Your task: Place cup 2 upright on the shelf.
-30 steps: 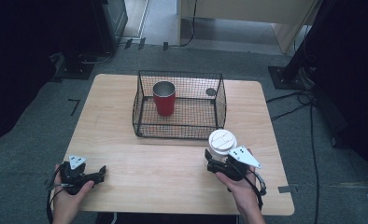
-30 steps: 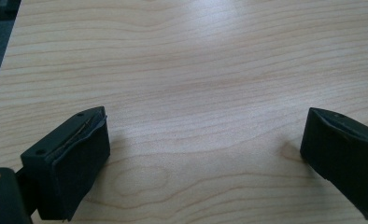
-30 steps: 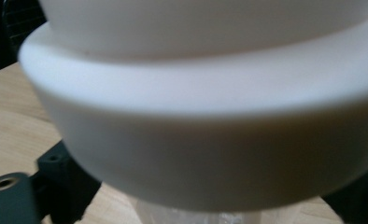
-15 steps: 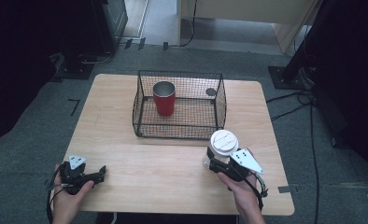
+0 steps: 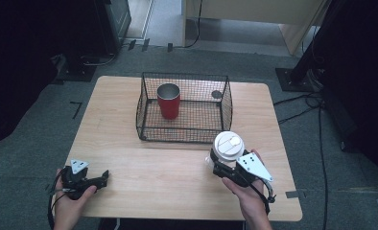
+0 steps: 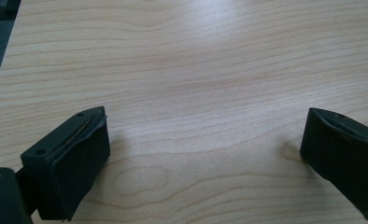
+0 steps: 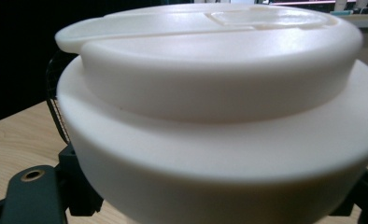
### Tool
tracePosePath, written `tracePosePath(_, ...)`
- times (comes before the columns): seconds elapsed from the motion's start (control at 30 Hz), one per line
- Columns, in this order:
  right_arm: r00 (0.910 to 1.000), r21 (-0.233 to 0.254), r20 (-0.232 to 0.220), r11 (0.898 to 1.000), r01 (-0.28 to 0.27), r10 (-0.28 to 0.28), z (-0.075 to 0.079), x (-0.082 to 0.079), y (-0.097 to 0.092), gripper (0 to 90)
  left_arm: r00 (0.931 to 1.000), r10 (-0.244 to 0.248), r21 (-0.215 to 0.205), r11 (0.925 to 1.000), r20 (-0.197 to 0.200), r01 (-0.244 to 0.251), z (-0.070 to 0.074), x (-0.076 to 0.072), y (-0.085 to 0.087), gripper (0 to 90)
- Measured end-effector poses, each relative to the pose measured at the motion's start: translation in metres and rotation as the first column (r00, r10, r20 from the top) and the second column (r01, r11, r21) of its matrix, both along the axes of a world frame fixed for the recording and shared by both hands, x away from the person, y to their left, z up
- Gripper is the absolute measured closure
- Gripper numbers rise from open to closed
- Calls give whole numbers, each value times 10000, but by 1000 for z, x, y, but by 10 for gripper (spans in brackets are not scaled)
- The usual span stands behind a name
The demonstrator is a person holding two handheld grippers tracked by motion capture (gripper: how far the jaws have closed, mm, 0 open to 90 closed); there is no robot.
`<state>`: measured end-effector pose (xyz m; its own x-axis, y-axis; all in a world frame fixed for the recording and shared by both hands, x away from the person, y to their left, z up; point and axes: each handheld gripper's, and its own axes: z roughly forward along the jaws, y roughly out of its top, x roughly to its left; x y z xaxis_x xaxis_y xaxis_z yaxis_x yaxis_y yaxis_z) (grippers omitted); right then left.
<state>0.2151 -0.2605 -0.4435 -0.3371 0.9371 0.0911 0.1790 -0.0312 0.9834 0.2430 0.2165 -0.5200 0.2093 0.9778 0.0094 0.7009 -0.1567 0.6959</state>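
A cup with a white lid (image 5: pixel 228 145) stands on the wooden table (image 5: pixel 144 167) just in front of the wire basket's right front corner. My right gripper (image 5: pixel 224 161) is shut on its body from the near side; in the right gripper view the lid (image 7: pixel 210 88) looms close, with the black jaws at both lower corners. Near the table's front left, my left gripper (image 5: pixel 102 177) rests open, its jaws (image 6: pixel 205 135) wide apart over bare wood with nothing between them. A red cup (image 5: pixel 169 103) stands upright inside the black wire basket (image 5: pixel 143 112).
The basket sits at the middle back of the table, with a small dark round object (image 5: pixel 217 94) in its far right corner. Bare wood stretches between the two hands. Cables and dark furniture stand on the floor around the table.
The right hand has shifted very slightly at the white-lidded cup. The left hand, the basket and the red cup have stayed where they were.
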Motion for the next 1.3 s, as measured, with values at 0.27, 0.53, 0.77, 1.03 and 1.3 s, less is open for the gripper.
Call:
tracePosePath(0.27, 9989, -29, 467, 10000, 75, -73, 14, 0, 7, 161, 10000, -1, 2, 10000, 0, 1, 0, 0, 0, 20)
tracePosePath(0.53, 9961, 102, 879, 9999, 30, -39, 24, 2, 16, 160, 10000, 3, 4, 10000, 3, -3, 0, 0, 0, 20)
tracePosePath(0.77, 9929, 73, 1190, 10000, 31, -39, 31, 6, 22, 160, 10000, 23, -15, 10000, 25, -23, 0, 0, 0, 20)
tracePosePath(1.03, 9901, 171, 1391, 9997, 176, -198, 40, 11, 27, 160, 10000, 32, -5, 10000, 26, -32, 0, 0, -1, 20)
tracePosePath(1.3, 9849, 376, 1691, 9988, 307, -366, 48, 19, 29, 160, 10000, 28, -3, 10000, 23, -28, 0, 0, -1, 20)
